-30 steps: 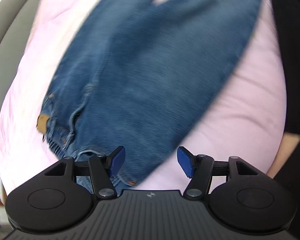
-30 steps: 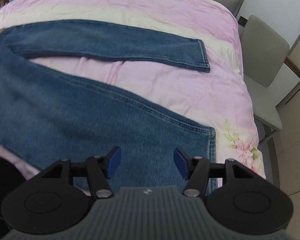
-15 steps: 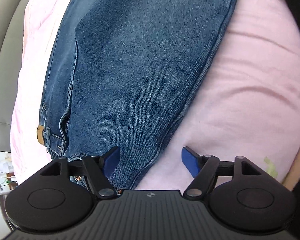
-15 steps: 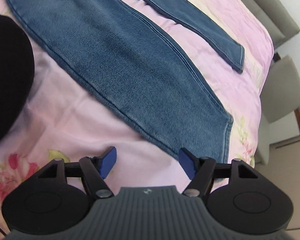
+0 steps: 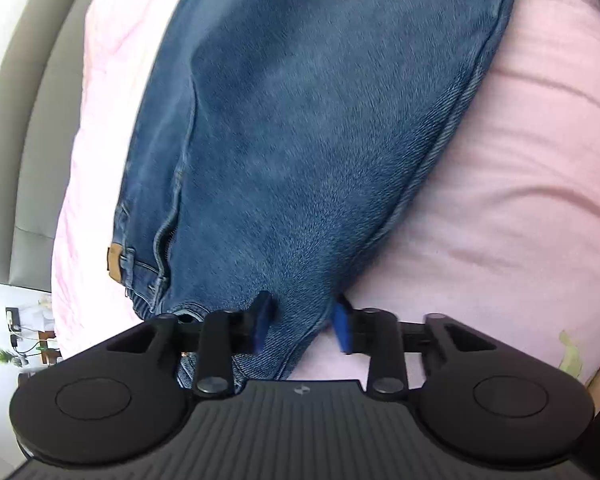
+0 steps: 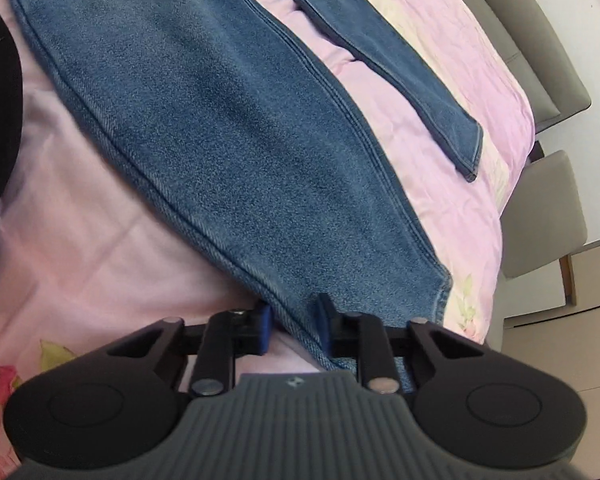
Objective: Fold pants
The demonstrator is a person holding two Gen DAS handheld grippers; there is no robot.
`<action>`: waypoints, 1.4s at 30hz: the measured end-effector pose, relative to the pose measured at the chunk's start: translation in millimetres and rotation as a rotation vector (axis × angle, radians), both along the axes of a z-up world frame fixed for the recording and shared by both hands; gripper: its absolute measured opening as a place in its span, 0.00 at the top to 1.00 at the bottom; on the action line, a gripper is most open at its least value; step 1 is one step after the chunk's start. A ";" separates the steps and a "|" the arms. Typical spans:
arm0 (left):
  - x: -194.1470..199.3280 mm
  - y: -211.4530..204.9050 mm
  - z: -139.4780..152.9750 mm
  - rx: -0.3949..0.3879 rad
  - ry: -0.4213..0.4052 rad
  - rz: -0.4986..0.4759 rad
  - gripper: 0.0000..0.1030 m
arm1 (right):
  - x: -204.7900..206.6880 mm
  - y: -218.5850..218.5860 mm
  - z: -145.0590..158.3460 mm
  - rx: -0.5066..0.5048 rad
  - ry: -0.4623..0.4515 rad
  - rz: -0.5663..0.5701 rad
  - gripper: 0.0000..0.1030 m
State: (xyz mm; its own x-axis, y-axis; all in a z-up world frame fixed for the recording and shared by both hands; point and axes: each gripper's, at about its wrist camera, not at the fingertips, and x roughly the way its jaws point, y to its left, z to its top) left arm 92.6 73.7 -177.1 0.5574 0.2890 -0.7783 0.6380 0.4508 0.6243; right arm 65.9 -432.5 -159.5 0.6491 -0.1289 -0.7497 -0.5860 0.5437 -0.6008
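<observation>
Both hand-held grippers have dropped onto the jeans since the earlier frames, and their jaws have just been closing. The left hand-held gripper (image 5: 302, 322), which stood wide over the waist end, now has its blue pads drawn in on the near corner of the jeans (image 5: 320, 120) at the waistband, with denim bunched between them. The right hand-held gripper (image 6: 292, 322), open above bare sheet half a second ago, has narrowed onto the outer seam of the near leg (image 6: 228, 128) close to its hem; the fabric edge sits between its pads.

The jeans lie spread flat on the pink bed sheet (image 6: 80, 220), the far leg (image 6: 400, 68) splayed apart from the near one. With both ends of the near side pinched, lifting that leg over onto the far one looks like the coming step.
</observation>
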 end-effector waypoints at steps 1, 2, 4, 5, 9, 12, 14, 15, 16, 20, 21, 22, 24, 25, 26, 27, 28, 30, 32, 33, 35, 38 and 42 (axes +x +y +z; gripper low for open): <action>0.6 1.4 4.9 -0.020 -0.007 0.011 0.70 | 0.3 -0.8 5.2 0.012 -0.011 -0.008 0.89; 1.7 3.3 11.0 -0.046 -0.015 0.030 0.72 | 0.6 -1.2 11.4 0.025 -0.024 -0.019 0.90; 6.5 8.8 26.0 -0.110 -0.041 0.084 0.76 | 1.5 -0.5 24.3 0.042 -0.054 -0.035 0.91; 8.2 11.1 34.3 -0.137 -0.066 0.109 0.77 | 2.5 0.7 31.6 0.047 -0.073 -0.044 0.93; 15.2 17.4 72.6 -0.226 -0.182 0.183 0.80 | 11.4 5.1 69.4 0.082 -0.164 -0.085 0.98; 23.7 20.7 100.5 -0.254 -0.251 0.213 0.81 | 25.3 9.0 105.9 0.120 -0.223 -0.121 1.00; 34.8 24.5 120.6 -0.284 -0.280 0.240 0.81 | 37.2 13.3 130.5 0.138 -0.259 -0.134 1.00; 41.6 26.8 129.8 -0.299 -0.289 0.256 0.81 | 44.2 15.4 143.6 0.148 -0.273 -0.139 1.00; 49.3 29.0 138.6 -0.311 -0.298 0.269 0.81 | 51.7 17.4 154.7 0.155 -0.284 -0.142 1.00; 92.4 37.6 166.4 -0.348 -0.317 0.332 0.81 | 95.6 32.2 183.6 0.136 -0.311 -0.144 1.00; 107.3 39.8 169.0 -0.348 -0.315 0.353 0.81 | 110.0 37.5 185.3 0.125 -0.305 -0.149 1.00; 122.4 41.0 169.4 -0.340 -0.309 0.373 0.81 | 124.3 41.8 185.0 0.114 -0.299 -0.153 1.00; 149.1 39.9 164.6 -0.309 -0.303 0.405 0.81 | 157.3 50.8 178.2 0.088 -0.286 -0.160 1.00; 162.3 38.4 160.2 -0.291 -0.302 0.412 0.81 | 173.8 55.9 172.9 0.077 -0.280 -0.168 1.00; 176.7 37.7 155.5 -0.276 -0.303 0.417 0.81 | 189.5 60.0 167.2 0.068 -0.274 -0.177 1.00; 191.7 38.0 150.4 -0.263 -0.302 0.423 0.81 | 205.6 63.8 161.1 0.063 -0.268 -0.188 1.00; 206.4 38.8 145.2 -0.257 -0.301 0.427 0.81 | 221.7 66.8 154.8 0.059 -0.262 -0.198 1.00; 233.1 41.4 135.2 -0.255 -0.297 0.443 0.81 | 250.9 73.2 141.4 0.043 -0.249 -0.209 1.00; 256.7 44.7 123.2 -0.256 -0.288 0.464 0.81 | 282.6 78.3 126.1 0.029 -0.234 -0.211 1.00; 268.0 47.0 116.3 -0.262 -0.278 0.477 0.81 | 297.0 81.6 119.0 0.022 -0.227 -0.214 1.00; 287.8 49.9 98.3 -0.258 -0.254 0.494 0.81 | 325.0 89.8 104.1 0.008 -0.221 -0.214 1.00; 305.6 56.0 67.5 -0.252 -0.220 0.519 0.81 | 366.6 99.7 81.5 0.005 -0.194 -0.224 1.00; 322.1 64.6 30.9 -0.266 -0.157 0.554 0.81 | 406.7 111.7 43.1 -0.026 -0.138 -0.225 1.00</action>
